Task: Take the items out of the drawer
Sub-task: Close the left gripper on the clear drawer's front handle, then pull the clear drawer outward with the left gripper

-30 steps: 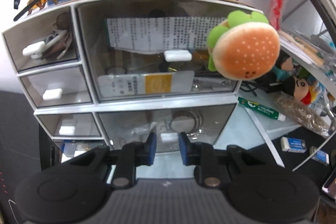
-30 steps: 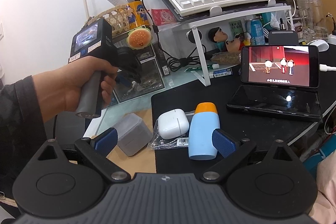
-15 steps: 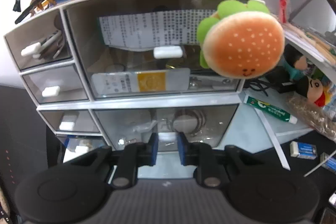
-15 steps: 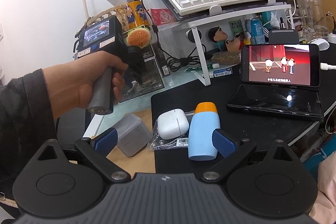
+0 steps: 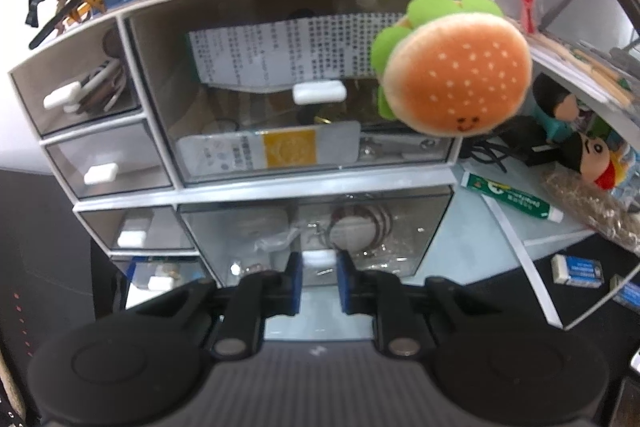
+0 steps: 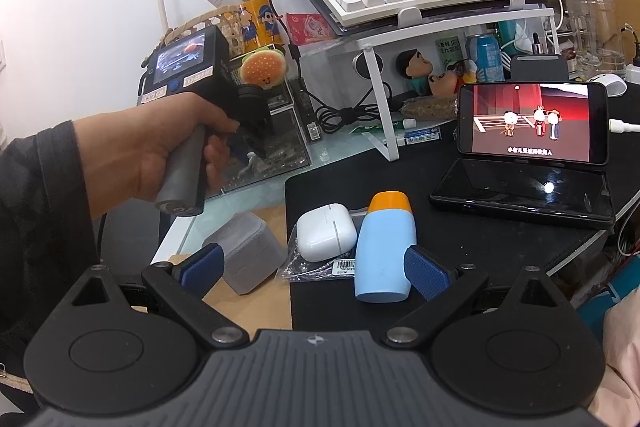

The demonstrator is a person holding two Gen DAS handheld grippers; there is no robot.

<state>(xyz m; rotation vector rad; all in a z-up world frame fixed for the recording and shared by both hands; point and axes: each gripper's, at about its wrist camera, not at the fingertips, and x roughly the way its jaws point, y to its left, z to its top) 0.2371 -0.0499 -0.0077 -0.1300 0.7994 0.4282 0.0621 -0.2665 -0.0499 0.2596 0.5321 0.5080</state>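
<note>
Where white wall meets cluttered black desk [image 6: 480,227], left hand-held gripper [image 5: 319,277] pinching drawer handle [image 5: 319,259], right hand-held gripper [image 6: 316,267] spread.

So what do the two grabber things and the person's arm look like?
Each grabber is black, with two round discs, silver screws and a ribbed grey middle. The left gripper and the right gripper both have blue textured pads on their fingers. The left one also has a grey handle and a small screen on its back. The person wears a dark sleeve.
</note>
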